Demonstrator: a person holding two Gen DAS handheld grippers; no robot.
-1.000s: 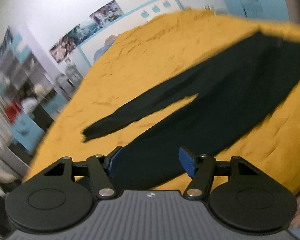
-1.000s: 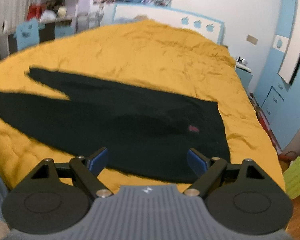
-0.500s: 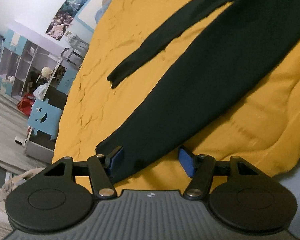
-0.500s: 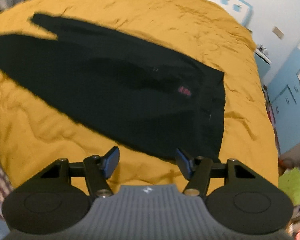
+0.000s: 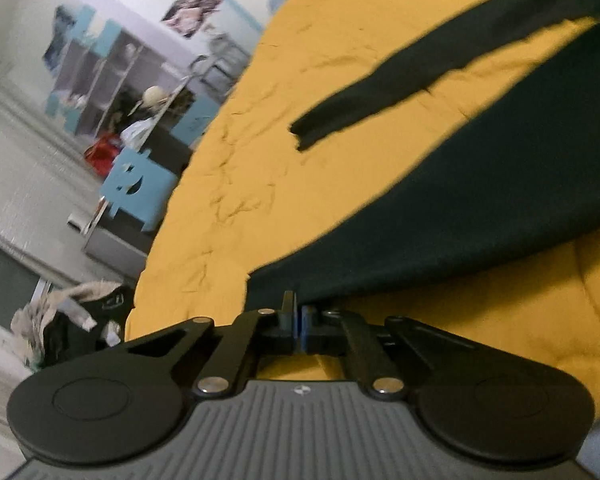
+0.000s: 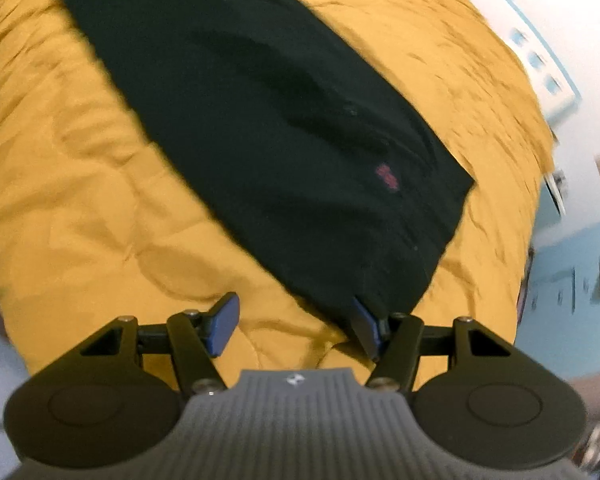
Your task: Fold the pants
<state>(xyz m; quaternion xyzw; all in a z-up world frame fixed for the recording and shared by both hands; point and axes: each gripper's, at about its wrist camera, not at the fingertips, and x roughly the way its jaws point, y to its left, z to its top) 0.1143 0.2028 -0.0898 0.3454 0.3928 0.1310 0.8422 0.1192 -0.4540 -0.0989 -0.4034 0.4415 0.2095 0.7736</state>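
Black pants (image 5: 500,184) lie spread flat on a yellow bedspread (image 5: 260,184). In the left wrist view the near leg's hem reaches my left gripper (image 5: 299,320), which is shut on the hem's edge. The far leg (image 5: 400,92) lies apart, further back. In the right wrist view the waist end of the pants (image 6: 300,140) with a small red label (image 6: 387,176) lies just ahead. My right gripper (image 6: 296,324) is open, low over the bedspread (image 6: 80,200), its right finger at the near waist corner.
Left of the bed stand shelves with clutter (image 5: 112,92), a blue panel (image 5: 136,188) and a pile of clothes on the floor (image 5: 68,320). On the right are a blue cabinet (image 6: 572,288) and a white wall (image 6: 572,20).
My left gripper has gone from open around the near leg's hem to shut on it. My right gripper has dropped closer to the waist corner and stays open.
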